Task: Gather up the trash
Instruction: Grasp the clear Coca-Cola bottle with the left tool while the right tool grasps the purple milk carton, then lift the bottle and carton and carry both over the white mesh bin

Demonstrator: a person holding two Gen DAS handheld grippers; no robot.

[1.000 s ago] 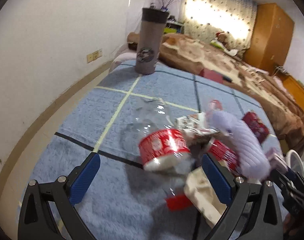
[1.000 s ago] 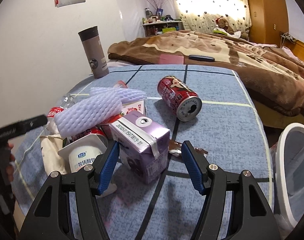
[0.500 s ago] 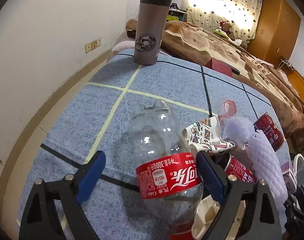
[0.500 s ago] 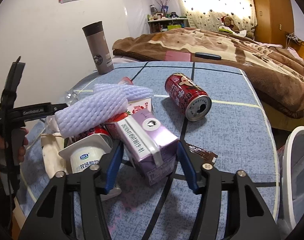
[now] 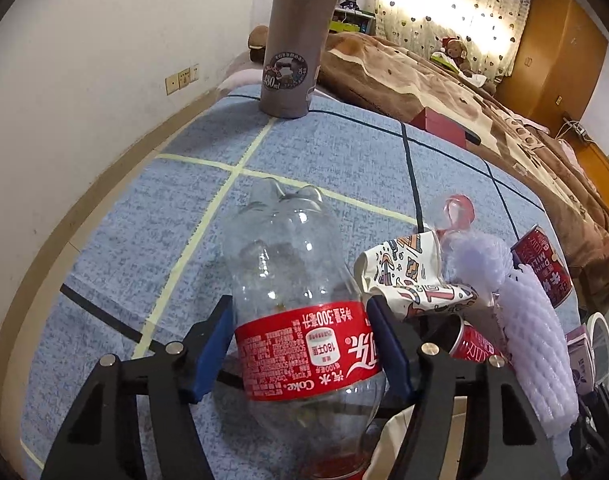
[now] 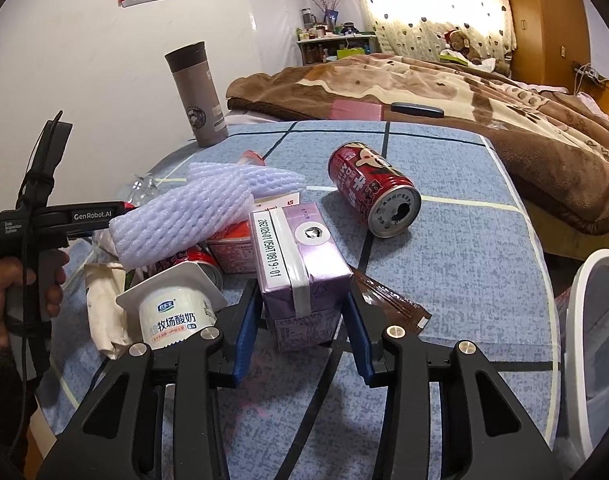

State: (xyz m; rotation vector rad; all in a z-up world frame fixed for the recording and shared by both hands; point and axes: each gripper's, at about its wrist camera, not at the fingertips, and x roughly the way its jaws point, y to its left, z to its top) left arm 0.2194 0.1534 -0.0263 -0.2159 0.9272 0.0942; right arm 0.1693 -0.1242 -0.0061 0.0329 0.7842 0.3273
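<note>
While its jaws have just been closing, the left claw [image 5: 304, 354] has both blue pads against the red label of a clear plastic bottle [image 5: 300, 312] lying on the blue-covered desk [image 5: 152, 208]. The right claw [image 6: 302, 330], jaws also closing, brackets a purple drink carton [image 6: 300, 264]; whether its pads press the carton cannot be told. A red can [image 6: 374, 188] lies beyond, and foam netting [image 6: 192, 210] tops the trash pile.

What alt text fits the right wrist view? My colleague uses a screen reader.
Blue-padded tongs, which have just been closing, flank a purple drink carton on a blue checked tablecloth. A red can lies behind, with a white yogurt cup and foam netting left.
</note>
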